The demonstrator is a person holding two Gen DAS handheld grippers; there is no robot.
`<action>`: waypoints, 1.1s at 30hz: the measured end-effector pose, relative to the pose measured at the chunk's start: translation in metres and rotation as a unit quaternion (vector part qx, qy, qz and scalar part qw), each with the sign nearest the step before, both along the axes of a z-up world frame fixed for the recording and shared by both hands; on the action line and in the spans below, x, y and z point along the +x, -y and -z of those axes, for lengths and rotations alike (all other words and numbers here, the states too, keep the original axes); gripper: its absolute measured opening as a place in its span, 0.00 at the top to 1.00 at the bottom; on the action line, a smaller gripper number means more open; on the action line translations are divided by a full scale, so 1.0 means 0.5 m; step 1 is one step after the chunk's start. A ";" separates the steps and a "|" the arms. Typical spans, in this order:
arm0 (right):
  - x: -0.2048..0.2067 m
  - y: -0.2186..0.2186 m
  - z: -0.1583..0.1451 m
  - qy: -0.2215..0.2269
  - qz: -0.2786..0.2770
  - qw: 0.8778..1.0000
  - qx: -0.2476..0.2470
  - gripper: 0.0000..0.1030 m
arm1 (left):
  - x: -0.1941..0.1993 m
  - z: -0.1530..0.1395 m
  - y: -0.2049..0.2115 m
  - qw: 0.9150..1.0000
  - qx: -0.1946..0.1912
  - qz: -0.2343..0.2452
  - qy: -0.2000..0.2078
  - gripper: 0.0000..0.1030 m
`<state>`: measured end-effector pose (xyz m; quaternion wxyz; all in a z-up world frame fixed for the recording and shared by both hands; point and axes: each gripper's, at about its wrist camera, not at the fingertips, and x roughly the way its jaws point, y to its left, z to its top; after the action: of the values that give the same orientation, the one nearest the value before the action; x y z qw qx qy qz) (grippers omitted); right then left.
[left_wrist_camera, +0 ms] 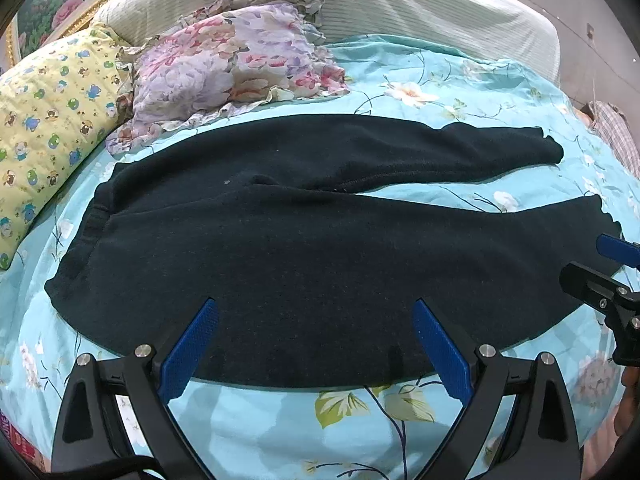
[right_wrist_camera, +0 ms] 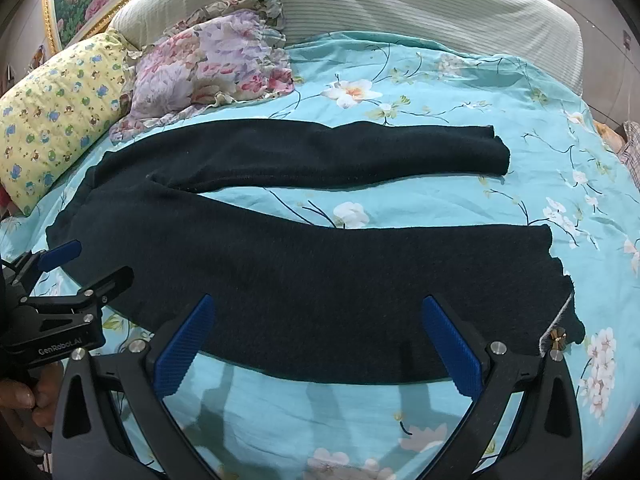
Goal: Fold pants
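Dark pants (left_wrist_camera: 304, 240) lie flat on the bed, waistband at the left, both legs spread to the right with a gap between them. They also show in the right wrist view (right_wrist_camera: 304, 280). My left gripper (left_wrist_camera: 316, 320) is open, its blue pads over the near edge of the pants by the waist end, holding nothing. My right gripper (right_wrist_camera: 318, 316) is open over the near leg's edge toward the cuff, holding nothing. The right gripper (left_wrist_camera: 600, 268) shows at the right edge of the left wrist view. The left gripper (right_wrist_camera: 80, 268) shows at the left edge of the right wrist view.
The bed has a turquoise floral sheet (left_wrist_camera: 440, 92). A yellow cartoon-print pillow (left_wrist_camera: 52, 112) and a floral pillow (left_wrist_camera: 224, 64) lie at the far left. A cream headboard (left_wrist_camera: 360, 4) runs behind. Checked cloth (left_wrist_camera: 616, 136) lies off the right side.
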<state>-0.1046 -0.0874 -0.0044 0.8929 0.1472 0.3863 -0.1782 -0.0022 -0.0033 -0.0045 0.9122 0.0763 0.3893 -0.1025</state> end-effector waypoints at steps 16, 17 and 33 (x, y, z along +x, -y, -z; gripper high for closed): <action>0.007 0.014 -0.003 -0.002 -0.002 1.000 0.018 0.00 | 0.020 -0.001 0.016 0.999 0.001 0.038 -0.015 0.05; 0.007 0.021 -0.005 -0.001 -0.003 1.000 0.024 0.00 | 0.023 -0.003 0.021 0.999 0.008 0.043 -0.012 0.05; 0.039 0.225 -0.060 0.013 0.038 0.997 0.060 0.00 | 0.211 -0.072 0.096 0.986 0.027 0.164 -0.031 0.09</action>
<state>-0.0852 -0.1998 0.0255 0.8800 0.2179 0.3784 -0.1868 0.1035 -0.0515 0.0315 0.8684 0.1607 0.4020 -0.2418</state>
